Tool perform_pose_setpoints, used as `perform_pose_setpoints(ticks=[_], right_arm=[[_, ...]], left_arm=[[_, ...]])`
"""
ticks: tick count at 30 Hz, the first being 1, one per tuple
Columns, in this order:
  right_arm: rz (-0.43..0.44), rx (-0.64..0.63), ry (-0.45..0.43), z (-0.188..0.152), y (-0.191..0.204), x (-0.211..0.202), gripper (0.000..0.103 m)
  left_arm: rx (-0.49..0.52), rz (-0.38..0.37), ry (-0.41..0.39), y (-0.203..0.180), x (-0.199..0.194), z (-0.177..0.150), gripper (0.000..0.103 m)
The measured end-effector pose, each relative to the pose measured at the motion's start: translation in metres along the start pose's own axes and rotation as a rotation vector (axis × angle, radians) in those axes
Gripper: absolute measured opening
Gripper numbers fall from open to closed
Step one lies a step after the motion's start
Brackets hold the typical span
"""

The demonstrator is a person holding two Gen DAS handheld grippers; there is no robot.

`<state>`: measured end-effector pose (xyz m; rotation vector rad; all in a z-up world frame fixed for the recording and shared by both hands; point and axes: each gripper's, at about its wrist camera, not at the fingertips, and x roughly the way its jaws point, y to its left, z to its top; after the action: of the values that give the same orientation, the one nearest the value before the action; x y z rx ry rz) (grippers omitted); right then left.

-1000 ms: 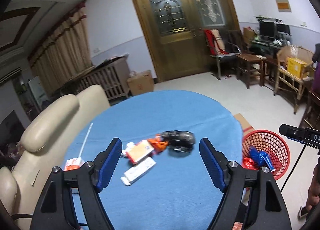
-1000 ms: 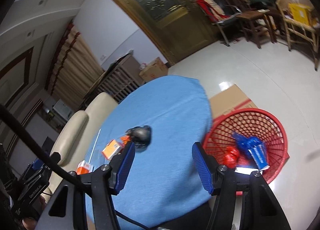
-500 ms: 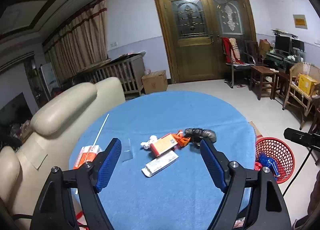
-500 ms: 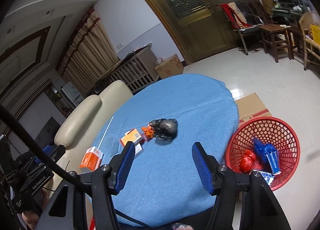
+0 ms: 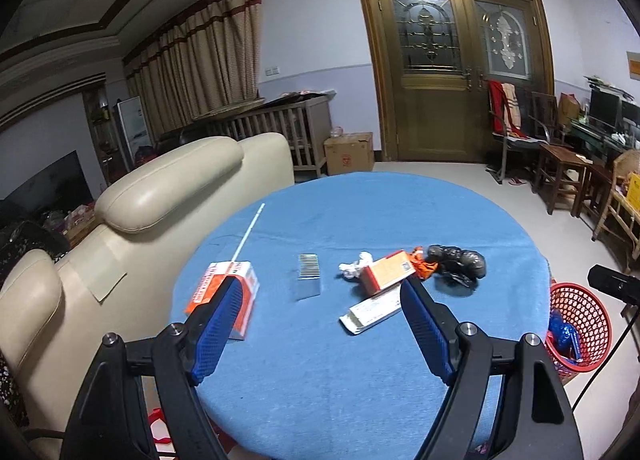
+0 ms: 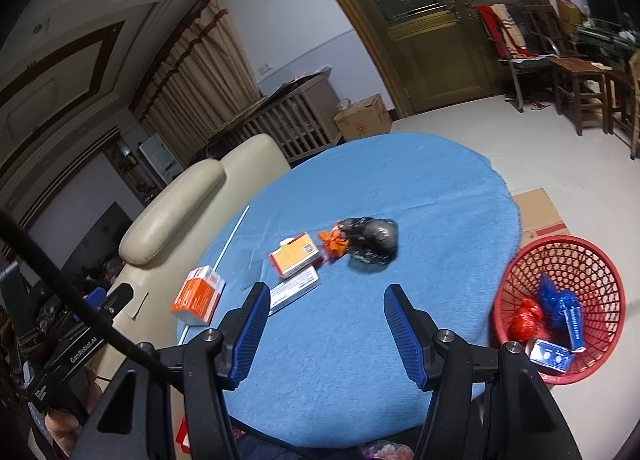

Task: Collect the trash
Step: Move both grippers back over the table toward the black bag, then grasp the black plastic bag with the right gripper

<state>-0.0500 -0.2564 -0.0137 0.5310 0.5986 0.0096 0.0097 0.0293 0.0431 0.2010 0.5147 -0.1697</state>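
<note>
Left gripper (image 5: 320, 296) spread wide, holding nothing, above near table (image 5: 400, 212) edge; right gripper (image 6: 324, 296) likewise agape, empty; trash clustered mid-table: black bag (image 6: 372, 238), orange box (image 6: 296, 254), flat carton (image 6: 294, 290); far half bare cloth; red basket (image 6: 560, 252) on floor beside right rim

Two grippers, alike in build. Left gripper (image 5: 322, 324): black angular frame, blue ribbed pads (image 5: 218, 326) on the inner faces of both fingers, round silver screws on top. Right gripper (image 6: 324, 334): same black frame, blue ribbed pads (image 6: 402, 334), silver screws, a thick black cable (image 6: 72, 302) curving in from the left edge.
</note>
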Motion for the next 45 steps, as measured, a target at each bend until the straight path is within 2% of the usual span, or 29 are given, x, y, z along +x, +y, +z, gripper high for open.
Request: perform_pose_setpoints(ticks=[12,28,35,39,45], right_arm=[[0.020,-0.022,0.021,-0.006,0.016,0.011,0.064],[0.032,0.008,0.046,-0.010,0.005,0.021,0.064],[0.018,0.045,0.082,-0.012,-0.015,0.040,0.064],[-0.006,0.071,0.116,-0.011,-0.033,0.062,0.064],[-0.042,0.073,0.166,0.001,-0.054,0.108,0.064]], left_arm=[[-0.001,0.024,-0.006,0.009,-0.004,-0.003,0.082],[0.013,0.012,0.021,0.003,0.001,-0.008,0.082],[-0.033,-0.037,0.129,0.017,0.037,-0.021,0.082],[-0.056,-0.062,0.231,0.022,0.074,-0.036,0.082],[-0.039,-0.112,0.366,0.017,0.133,-0.056,0.082]])
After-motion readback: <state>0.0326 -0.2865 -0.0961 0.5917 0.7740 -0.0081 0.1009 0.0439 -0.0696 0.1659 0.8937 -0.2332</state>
